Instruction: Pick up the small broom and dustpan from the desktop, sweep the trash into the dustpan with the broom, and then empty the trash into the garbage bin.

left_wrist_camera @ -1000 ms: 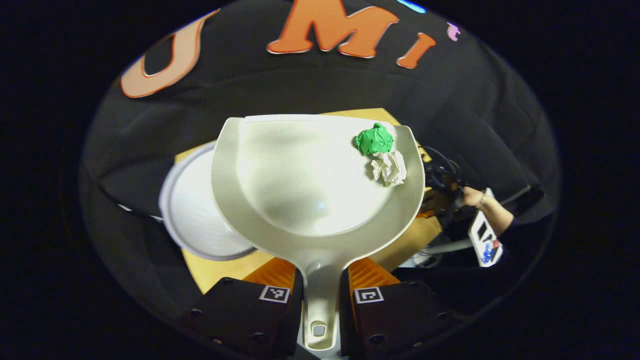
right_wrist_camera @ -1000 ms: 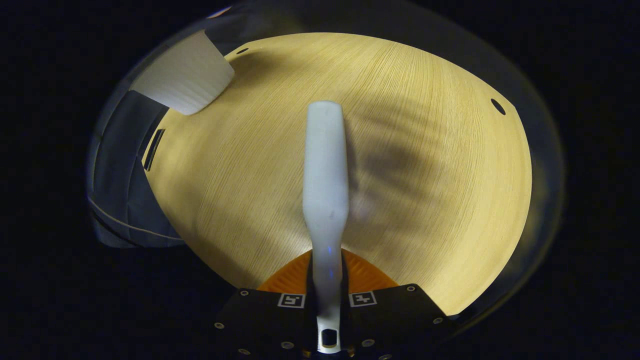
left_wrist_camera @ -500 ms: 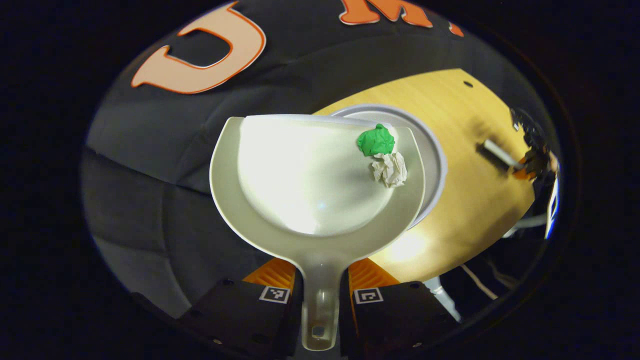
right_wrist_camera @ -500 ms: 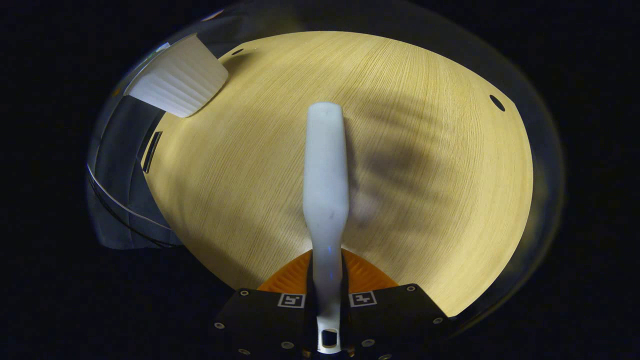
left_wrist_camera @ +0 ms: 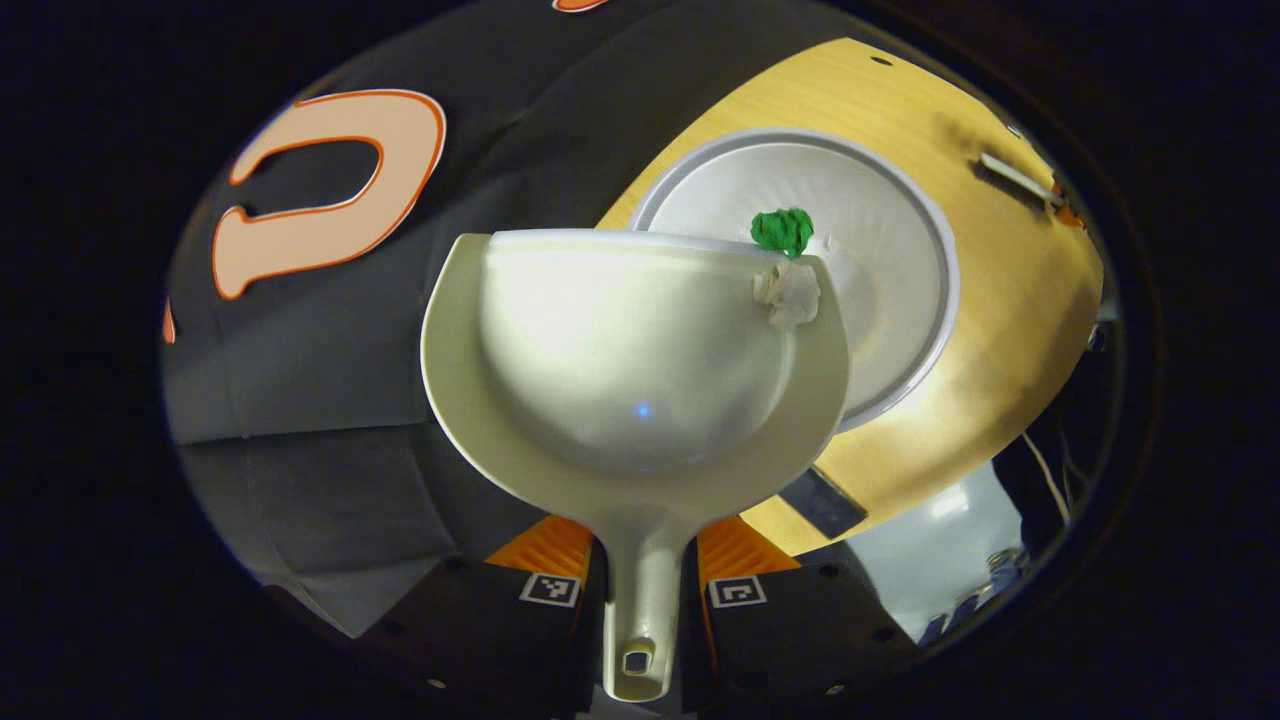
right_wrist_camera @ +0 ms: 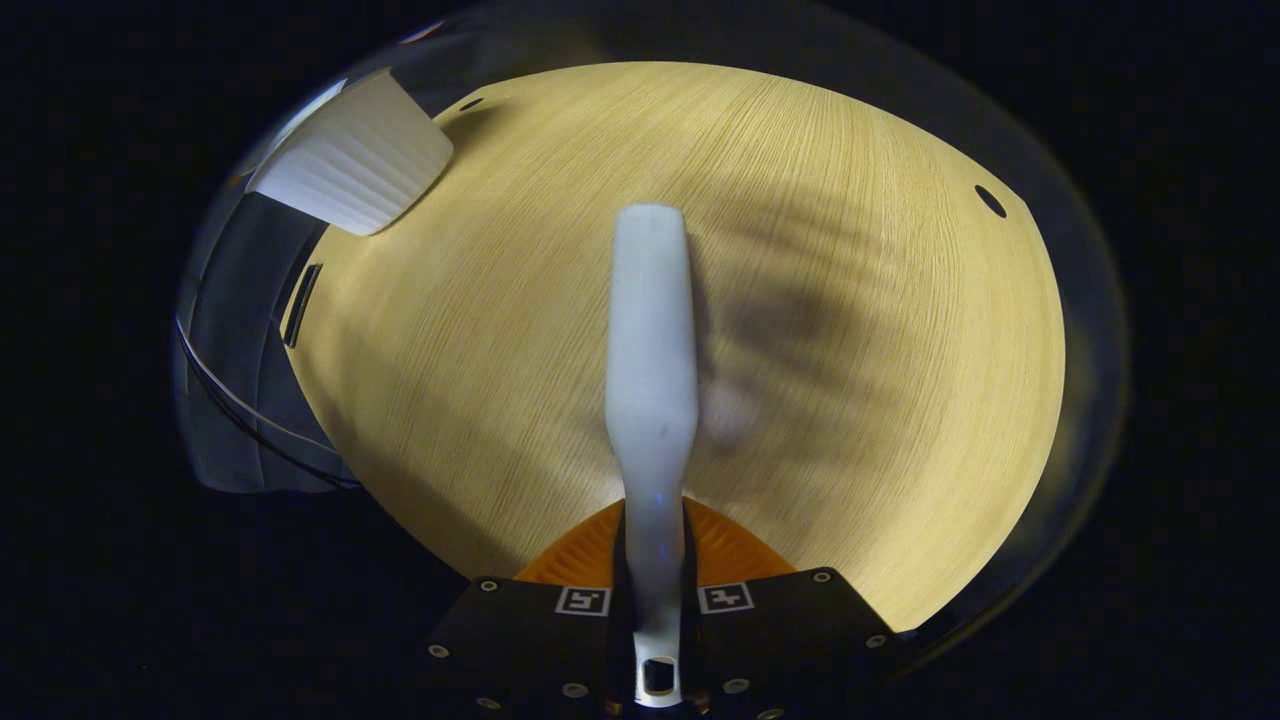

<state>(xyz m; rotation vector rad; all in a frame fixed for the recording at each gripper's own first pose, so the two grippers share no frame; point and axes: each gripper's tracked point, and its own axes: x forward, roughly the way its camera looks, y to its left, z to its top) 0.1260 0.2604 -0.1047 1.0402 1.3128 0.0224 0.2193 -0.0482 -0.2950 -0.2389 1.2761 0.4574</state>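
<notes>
In the left gripper view my left gripper [left_wrist_camera: 640,560] is shut on the handle of the cream dustpan [left_wrist_camera: 620,400], which is tipped over the round white garbage bin [left_wrist_camera: 900,290]. A green paper ball [left_wrist_camera: 783,230] is off the pan's front lip, over the bin's inside. A crumpled white paper [left_wrist_camera: 790,295] sits at the pan's front right edge. In the right gripper view my right gripper [right_wrist_camera: 655,560] is shut on the white broom [right_wrist_camera: 652,330], held over the wooden desktop [right_wrist_camera: 850,420]. The bin's ribbed white wall [right_wrist_camera: 350,170] stands at the top left of that view.
The desk's left edge [right_wrist_camera: 300,290] drops to a grey floor. In the left gripper view the broom [left_wrist_camera: 1010,178] and the other gripper sit small at the far right, beyond the bin. Black cloth wall lies left of the bin.
The left gripper swung the dustpan over the bin and tipped it forward. The green ball slid off the front lip and the white paper moved to the edge. The broom stayed still.
</notes>
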